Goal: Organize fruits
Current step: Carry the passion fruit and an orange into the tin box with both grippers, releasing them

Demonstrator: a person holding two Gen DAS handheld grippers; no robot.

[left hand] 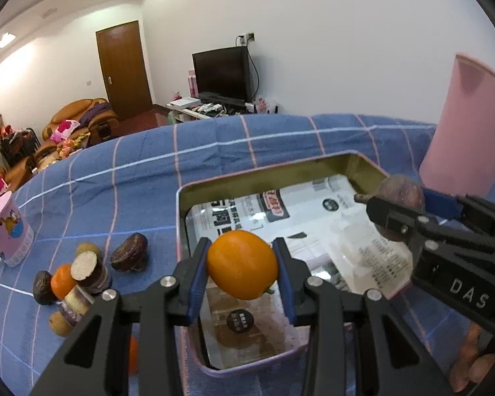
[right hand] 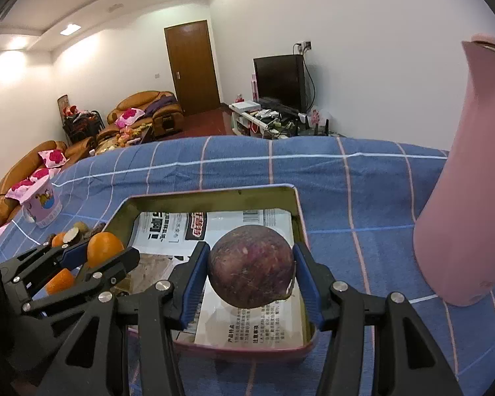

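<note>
Orange [left hand: 242, 264] gripped, passionfruit [right hand: 251, 266] gripped (over tin [right hand: 211, 194])

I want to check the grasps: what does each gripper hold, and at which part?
The left gripper holds an orange, its jaws pressing on two opposite sides. The right gripper holds a dark purple round fruit the same way.

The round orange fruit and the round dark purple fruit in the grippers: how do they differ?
The round orange fruit is bright and smooth; the round dark purple fruit is dull and speckled. The orange one sits in the left gripper, the purple one in the right gripper. Both are clamped between blue pads above the paper-lined metal tin.
</note>
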